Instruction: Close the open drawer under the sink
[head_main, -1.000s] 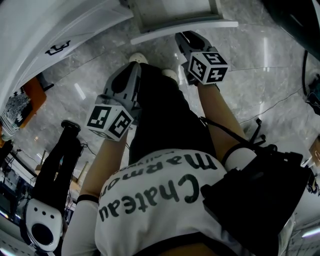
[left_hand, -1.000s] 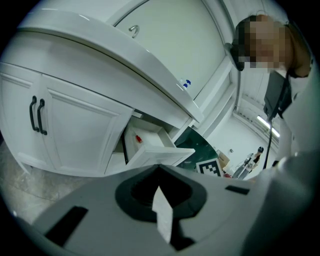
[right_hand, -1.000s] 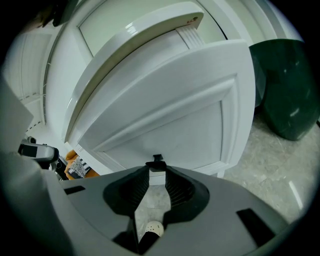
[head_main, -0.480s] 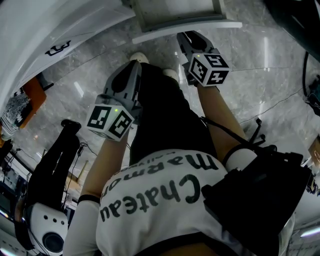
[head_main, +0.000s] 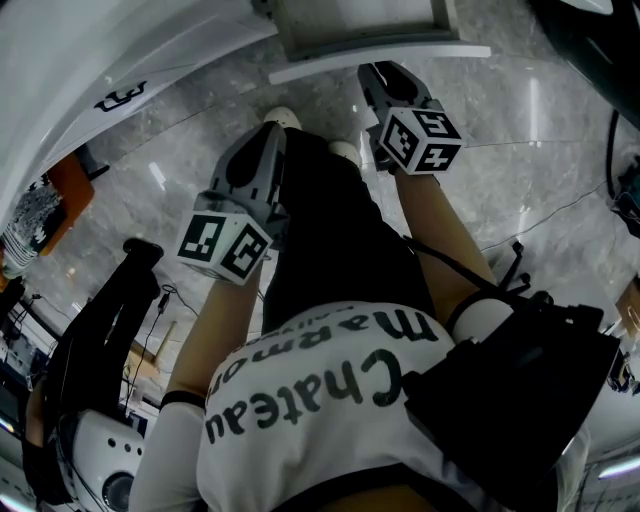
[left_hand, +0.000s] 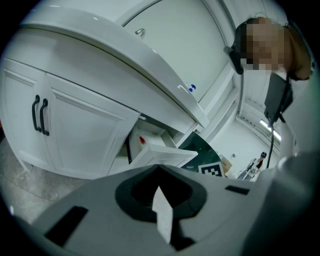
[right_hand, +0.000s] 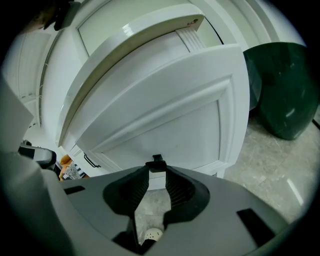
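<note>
**Right gripper** (right_hand: 156, 174): the jaws are clenched on a small black handle (right_hand: 158, 161) on the white front of the drawer (right_hand: 165, 110). The ribbed pads converge at the tips, and grey marbled floor (right_hand: 270, 165) shows in the gap behind them.

**Left gripper** (left_hand: 160, 192): the jaws are drawn together with only a thin pale sliver between them, grasping nothing. It is held clear of the sink cabinet (left_hand: 85, 135).

**Writing:** the person's white shirt (head_main: 300, 400) reads "Chateau" and, partly cut off, "marmo", upside down in the head view. The marker cubes (head_main: 430, 140) carry black-and-white squares and no words.

**Drawer:** it stands pulled out from the cabinet beneath the curved white top, to the right of two doors with black bar handles (left_hand: 40, 115). Its open mouth faces up and its front panel faces the person. The panel's long axis runs left to right across the head view. A small red-capped item (left_hand: 142, 141) lies inside.

**Surroundings:** a dark green bin (right_hand: 280, 90) stands on the floor to the right of the drawer.
</note>
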